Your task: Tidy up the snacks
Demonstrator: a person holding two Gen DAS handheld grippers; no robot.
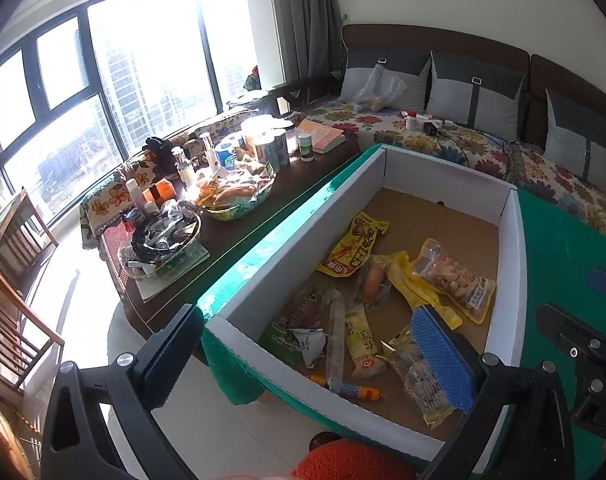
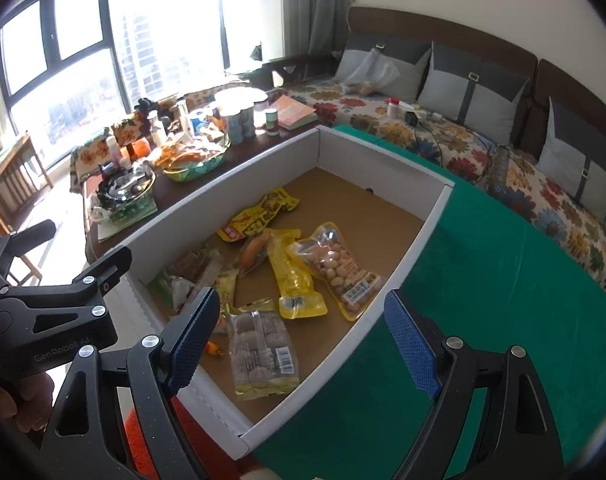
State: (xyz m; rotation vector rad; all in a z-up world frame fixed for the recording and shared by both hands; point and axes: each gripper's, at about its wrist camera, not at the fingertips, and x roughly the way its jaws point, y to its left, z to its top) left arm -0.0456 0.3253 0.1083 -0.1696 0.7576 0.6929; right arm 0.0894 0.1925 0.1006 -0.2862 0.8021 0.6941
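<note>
A white-walled cardboard box (image 1: pixel 443 176) (image 2: pixel 383 160) sits on a green cloth and holds several snack packs. Among them are a yellow pack (image 1: pixel 355 248) (image 2: pixel 263 214), a clear peanut pack (image 1: pixel 455 276) (image 2: pixel 339 266), a long yellow pack (image 2: pixel 297 280), a sausage (image 1: pixel 351 390) and a clear pack of round brown snacks (image 2: pixel 261 350). My left gripper (image 1: pixel 307 356) is open and empty over the box's near end. My right gripper (image 2: pixel 303 340) is open and empty above the box's near right corner. The left gripper also shows in the right wrist view (image 2: pixel 63 280).
A dark coffee table (image 1: pixel 315 168) left of the box carries bottles, cans, a book (image 1: pixel 323 134) and two glass bowls of snacks (image 1: pixel 235 196) (image 2: pixel 191 160). A flowered sofa (image 1: pixel 503 148) with grey cushions runs behind. A wooden chair (image 1: pixel 11 292) stands at the left by the window.
</note>
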